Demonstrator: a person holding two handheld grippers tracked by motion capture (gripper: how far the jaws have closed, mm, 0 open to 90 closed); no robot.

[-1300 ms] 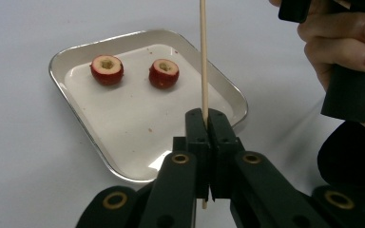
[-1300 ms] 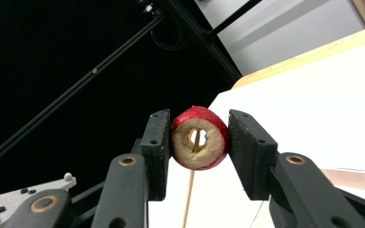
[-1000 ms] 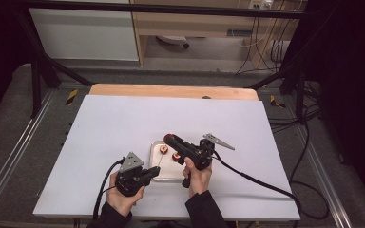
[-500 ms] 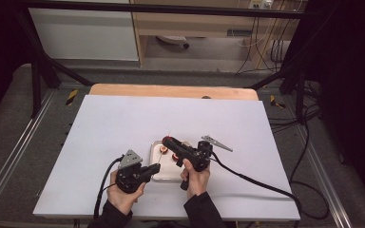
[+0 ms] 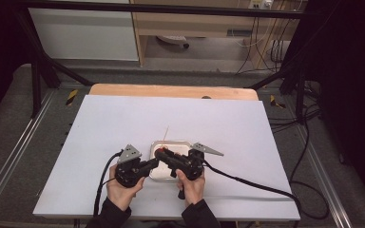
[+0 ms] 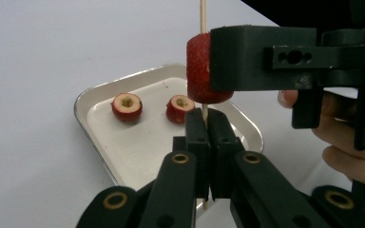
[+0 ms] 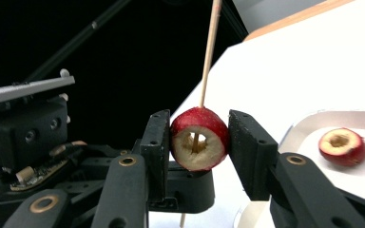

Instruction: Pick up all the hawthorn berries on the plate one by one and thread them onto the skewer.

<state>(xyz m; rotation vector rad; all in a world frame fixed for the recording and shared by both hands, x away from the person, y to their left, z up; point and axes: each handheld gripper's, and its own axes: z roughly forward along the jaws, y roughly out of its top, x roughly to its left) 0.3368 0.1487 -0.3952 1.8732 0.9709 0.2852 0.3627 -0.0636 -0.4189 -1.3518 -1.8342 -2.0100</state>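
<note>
Jaws of the right gripper (image 7: 197, 142) pinch a cored red fruit, hawthorn-like (image 7: 198, 139), from both sides, the bamboo skewer (image 7: 209, 52) passing through its hollow centre and rising toward twelve o'clock. At seven o'clock of the fruit in the left gripper view, the left gripper (image 6: 204, 142) is pressed together on the skewer's lower end, holding it upright, with the fruit just above its tips.

The fruit looks light and fairly soft, its skin smooth and likely slippery, so a gentle squeeze across its round flanks, clear of the cored openings, seems the safest hold; harder pressure could crush it or split it along the hole. The skewer is thin, stiff and apt to snap or bow if loaded sideways, so gripping it low and pushing the fruit straight along its axis looks wise.

Beyond the grippers, two more cored fruits (image 6: 127, 107) lie apart in a shallow metal tray (image 6: 100, 142) on the white table (image 5: 100, 128).
</note>
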